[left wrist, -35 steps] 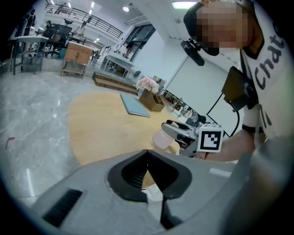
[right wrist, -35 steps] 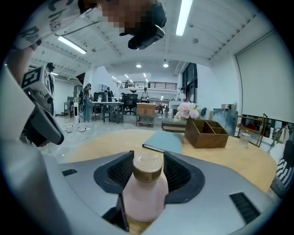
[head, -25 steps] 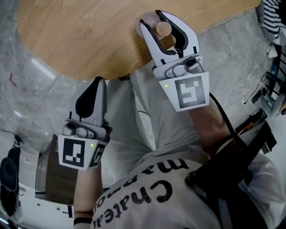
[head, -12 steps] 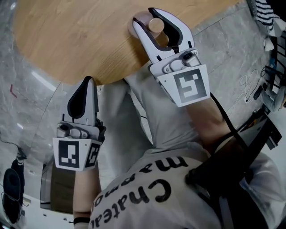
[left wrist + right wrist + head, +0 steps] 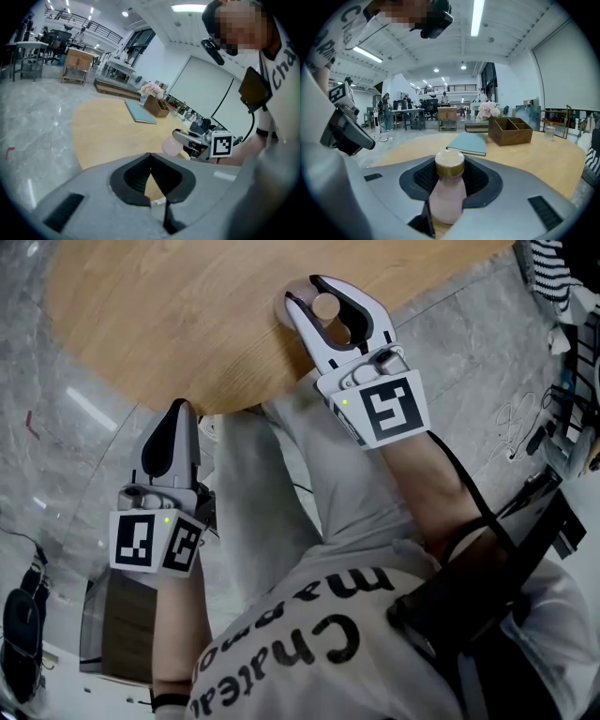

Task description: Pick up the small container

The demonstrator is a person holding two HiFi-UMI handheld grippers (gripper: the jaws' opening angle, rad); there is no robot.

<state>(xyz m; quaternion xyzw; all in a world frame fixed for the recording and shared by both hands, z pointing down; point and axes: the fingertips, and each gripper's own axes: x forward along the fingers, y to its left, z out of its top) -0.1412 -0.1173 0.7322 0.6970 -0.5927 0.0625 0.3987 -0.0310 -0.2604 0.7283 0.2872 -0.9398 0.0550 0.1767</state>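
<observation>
Wooden table (image 5: 169, 324) edge carries the small container (image 5: 447, 197), so my right hand-held gripper (image 5: 303, 289) has just been closing onto its body, ready to lift; left hand-held gripper (image 5: 177, 411) idles, jaws together.

One small container (image 5: 446, 194); two grippers, the left gripper (image 5: 177, 411) and right gripper (image 5: 308, 293); one table (image 5: 169, 324). Toward one o'clock from the container: one book (image 5: 469, 143), one wooden box (image 5: 510, 130), one flower bunch (image 5: 490, 110).

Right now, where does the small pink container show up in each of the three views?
Head view: small pink container top centre, at the wooden table near edge.
Left gripper view: container right of centre, at the table's edge.
Right gripper view: container bottom centre, close up.
Shared landmark: the wooden table.
</observation>
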